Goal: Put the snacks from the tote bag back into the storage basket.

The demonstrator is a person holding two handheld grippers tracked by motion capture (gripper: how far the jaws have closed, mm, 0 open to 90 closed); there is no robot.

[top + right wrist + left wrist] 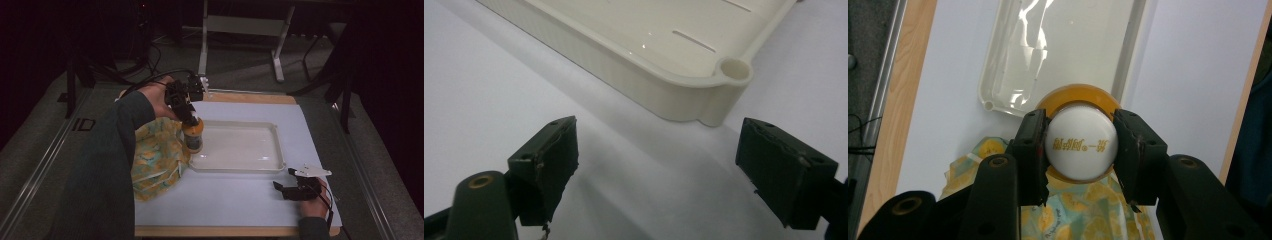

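High view: left tongs clamp orange bottle's white cap, carrying it over tray | right tongs apart, idle on table.

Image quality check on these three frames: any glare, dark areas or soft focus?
High view: room behind is nearly black, and the white mat is evenly lit. Left gripper view: bright glare streaks on the glossy cream plastic tray; the white-capped orange bottle is sharp, and the yellow patterned fabric bag is soft. Right gripper view: the near black fingers are blurred, and a soft shadow lies under the tray edge.
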